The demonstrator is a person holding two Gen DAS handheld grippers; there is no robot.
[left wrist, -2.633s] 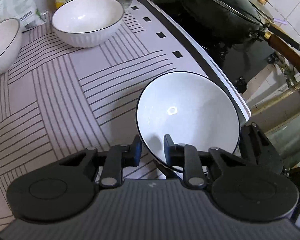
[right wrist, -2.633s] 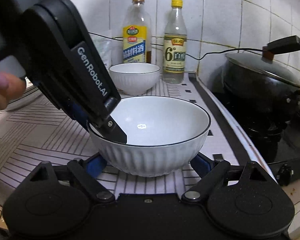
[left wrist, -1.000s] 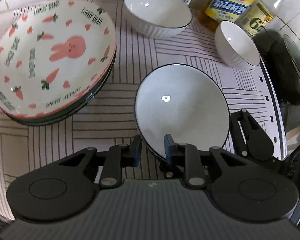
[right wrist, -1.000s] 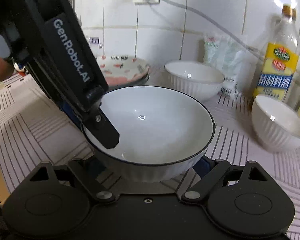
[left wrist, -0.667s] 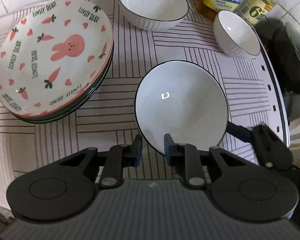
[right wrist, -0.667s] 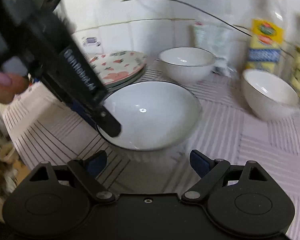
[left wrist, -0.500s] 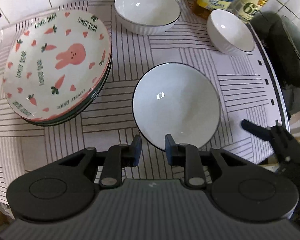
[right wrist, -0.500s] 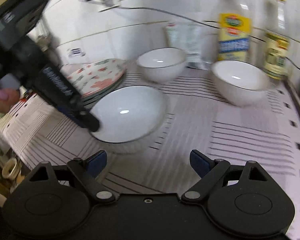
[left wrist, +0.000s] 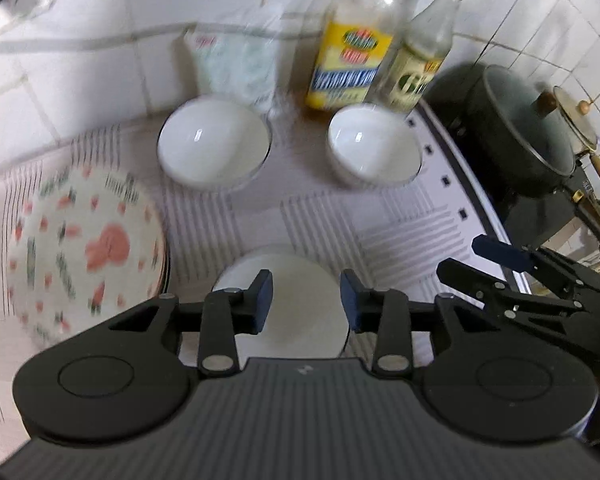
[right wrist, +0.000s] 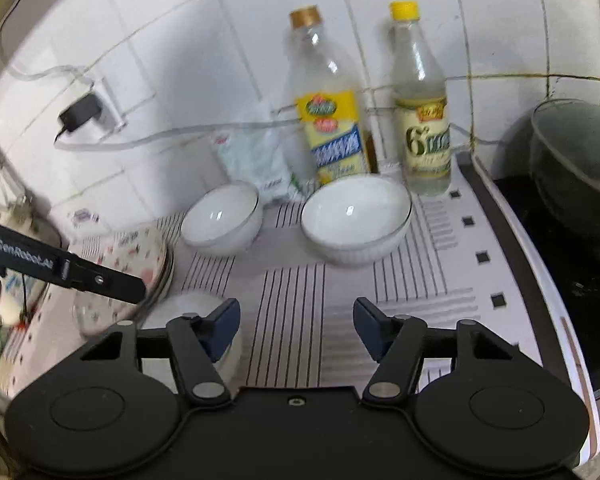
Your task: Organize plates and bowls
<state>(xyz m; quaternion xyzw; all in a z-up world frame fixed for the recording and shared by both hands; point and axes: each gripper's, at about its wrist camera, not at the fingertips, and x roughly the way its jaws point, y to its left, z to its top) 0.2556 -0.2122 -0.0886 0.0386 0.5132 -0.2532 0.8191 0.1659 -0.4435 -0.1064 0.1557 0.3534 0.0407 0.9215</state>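
A white black-rimmed bowl stands on the striped mat just below my left gripper, which is open and empty above it. The same bowl shows at lower left in the right wrist view. Two more white bowls stand at the back: one on the left and one on the right. A stack of rabbit-and-carrot plates lies at the left. My right gripper is open and empty over the mat; it also shows in the left wrist view.
Two bottles and a white bag stand against the tiled wall behind the bowls. A dark lidded pot sits on the stove at the right. The mat's right edge borders the stove.
My left gripper has let go of the bowl, opened and pulled up and back. The bowl now rests beside the plate stack. My right gripper has drawn back to the right.
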